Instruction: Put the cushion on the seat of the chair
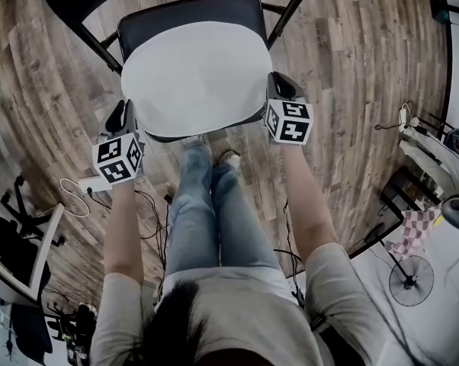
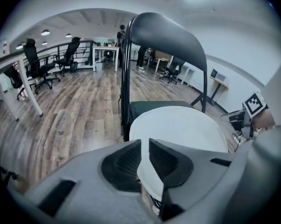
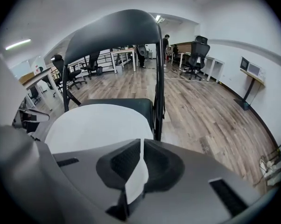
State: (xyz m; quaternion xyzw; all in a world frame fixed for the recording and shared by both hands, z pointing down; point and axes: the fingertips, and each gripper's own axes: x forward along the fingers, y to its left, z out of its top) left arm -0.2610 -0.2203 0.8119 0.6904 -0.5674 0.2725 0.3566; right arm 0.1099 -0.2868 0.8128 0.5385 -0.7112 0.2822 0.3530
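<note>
A round white cushion (image 1: 191,75) lies over the black seat (image 1: 191,8) of a folding chair, covering most of it. My left gripper (image 1: 128,117) grips the cushion's left near edge, and my right gripper (image 1: 277,91) grips its right near edge. In the left gripper view the cushion (image 2: 178,125) runs between the left gripper's (image 2: 145,154) pads, below the curved black backrest (image 2: 168,31). The right gripper view shows the right gripper (image 3: 141,155) shut on a thin fold of the cushion (image 3: 98,122), with the backrest (image 3: 112,31) behind it.
The person's legs (image 1: 207,204) stand just in front of the chair on a wood floor. A power strip with cables (image 1: 92,183) lies at the left and a floor fan (image 1: 411,279) at the right. Desks (image 2: 105,50) and office chairs (image 2: 38,64) stand further off.
</note>
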